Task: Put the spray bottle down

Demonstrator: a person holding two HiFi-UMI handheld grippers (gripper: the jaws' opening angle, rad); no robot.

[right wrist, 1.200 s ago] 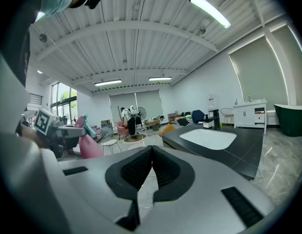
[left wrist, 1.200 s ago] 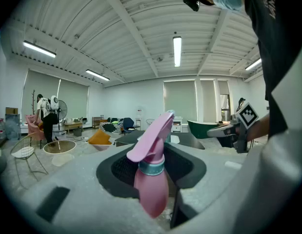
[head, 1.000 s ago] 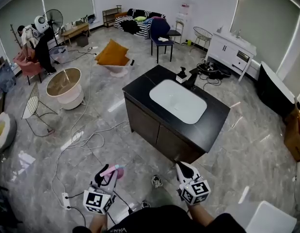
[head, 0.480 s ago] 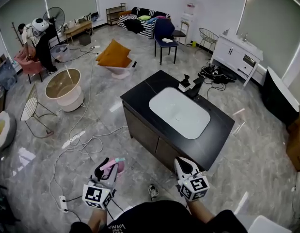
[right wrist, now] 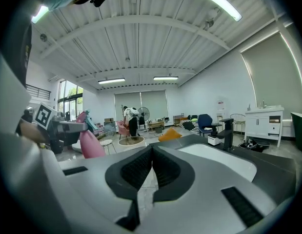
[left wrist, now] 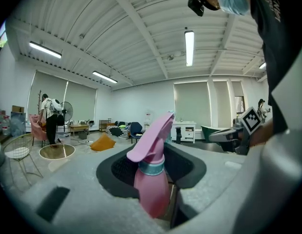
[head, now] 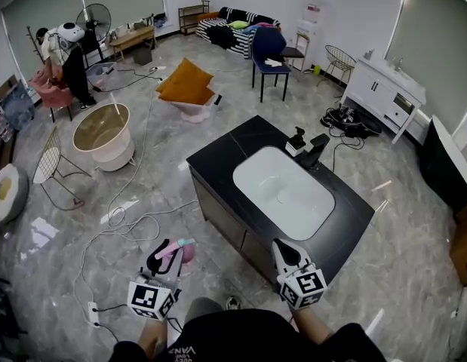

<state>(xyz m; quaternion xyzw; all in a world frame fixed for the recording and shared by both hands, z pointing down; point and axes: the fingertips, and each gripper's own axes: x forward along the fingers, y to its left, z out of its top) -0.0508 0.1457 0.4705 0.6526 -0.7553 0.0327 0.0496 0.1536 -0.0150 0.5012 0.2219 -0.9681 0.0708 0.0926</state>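
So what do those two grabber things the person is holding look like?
Both the left gripper and right gripper have pale grey jaws with black ribbed pads. Each carries a white cube printed with black square markers. The person wears a black top.

- The spray bottle (left wrist: 151,191) is pink, with a pale blue-green ring (left wrist: 151,168) under its head.
- The left tool (head: 161,265) and the right tool (right wrist: 151,165) are grey with black pads. Each bears black and white square markers (head: 302,289).
- The tabletop (head: 218,153) is black and its basin (head: 282,191) is white.
- The floor (head: 75,187) is grey with a marble pattern.
- The cushion (head: 186,81) is orange-yellow.
- The sofa (head: 237,23) has black and white stripes.
- The chair (head: 269,47) is dark blue.
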